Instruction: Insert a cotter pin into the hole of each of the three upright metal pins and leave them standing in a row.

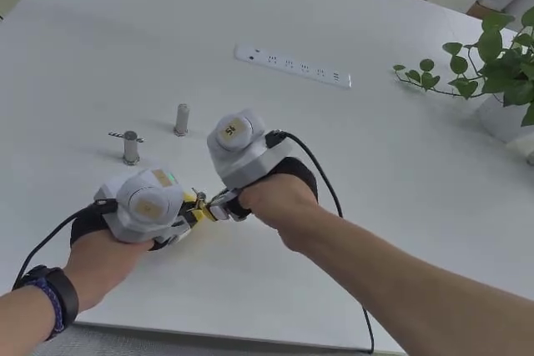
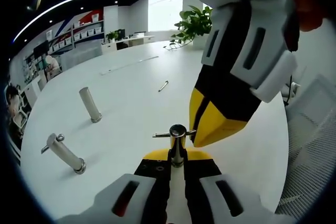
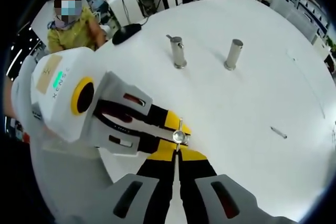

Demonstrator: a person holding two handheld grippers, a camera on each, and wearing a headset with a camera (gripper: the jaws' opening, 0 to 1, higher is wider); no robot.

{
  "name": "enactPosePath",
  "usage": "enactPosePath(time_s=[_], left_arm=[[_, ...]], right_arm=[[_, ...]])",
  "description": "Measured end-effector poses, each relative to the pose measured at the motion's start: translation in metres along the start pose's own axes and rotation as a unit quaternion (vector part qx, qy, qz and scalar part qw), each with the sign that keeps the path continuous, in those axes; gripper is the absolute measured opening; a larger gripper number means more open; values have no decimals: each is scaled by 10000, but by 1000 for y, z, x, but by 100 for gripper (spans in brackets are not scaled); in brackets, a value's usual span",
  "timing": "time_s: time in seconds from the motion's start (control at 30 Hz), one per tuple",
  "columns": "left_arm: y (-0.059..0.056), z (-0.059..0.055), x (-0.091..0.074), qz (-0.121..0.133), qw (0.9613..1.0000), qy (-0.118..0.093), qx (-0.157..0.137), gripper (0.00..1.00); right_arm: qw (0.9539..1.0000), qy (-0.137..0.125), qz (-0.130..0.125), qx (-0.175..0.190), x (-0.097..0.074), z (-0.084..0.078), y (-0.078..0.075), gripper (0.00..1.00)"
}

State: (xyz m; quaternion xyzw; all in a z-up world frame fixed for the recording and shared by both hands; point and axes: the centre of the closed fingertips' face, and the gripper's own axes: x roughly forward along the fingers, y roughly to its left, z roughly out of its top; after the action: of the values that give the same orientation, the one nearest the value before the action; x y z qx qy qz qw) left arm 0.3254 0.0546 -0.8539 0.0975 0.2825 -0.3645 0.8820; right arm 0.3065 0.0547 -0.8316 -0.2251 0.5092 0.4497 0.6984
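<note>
My left gripper point(image 2: 177, 157) is shut on a short metal pin point(image 2: 177, 142) and holds it upright just above the white table point(image 1: 400, 164). A cotter pin point(image 2: 167, 134) sits crosswise in the hole at its head. My right gripper point(image 3: 178, 153) is shut on that cotter pin point(image 3: 180, 137), tip to tip with the left gripper point(image 1: 197, 211) near the table's front edge. Further back stand two more pins: one pin point(image 1: 131, 147) with a cotter pin through it, and a bare pin point(image 1: 181, 119). A loose cotter pin point(image 3: 278, 132) lies on the table.
A white power strip point(image 1: 292, 66) lies across the far middle of the table. A potted plant point(image 1: 492, 56) stands at the right edge. A seated person point(image 3: 68, 24) is beyond the table in the right gripper view. Cables trail from both grippers.
</note>
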Motion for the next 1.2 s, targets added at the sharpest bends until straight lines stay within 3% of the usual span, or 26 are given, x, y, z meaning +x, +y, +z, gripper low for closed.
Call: enactPosePath(time_s=[0.53, 0.93, 1.2], left_arm=[[1, 0, 0, 19, 10000, -18, -47, 6], [1, 0, 0, 40, 9999, -32, -90, 6], [1, 0, 0, 62, 9999, -49, -136, 6]], right_arm=[[9999, -92, -68, -47, 1, 5, 0, 5], [9997, -170, -66, -192, -3, 3, 1, 14], [9987, -416, -121, -261, -13, 4, -1, 20]])
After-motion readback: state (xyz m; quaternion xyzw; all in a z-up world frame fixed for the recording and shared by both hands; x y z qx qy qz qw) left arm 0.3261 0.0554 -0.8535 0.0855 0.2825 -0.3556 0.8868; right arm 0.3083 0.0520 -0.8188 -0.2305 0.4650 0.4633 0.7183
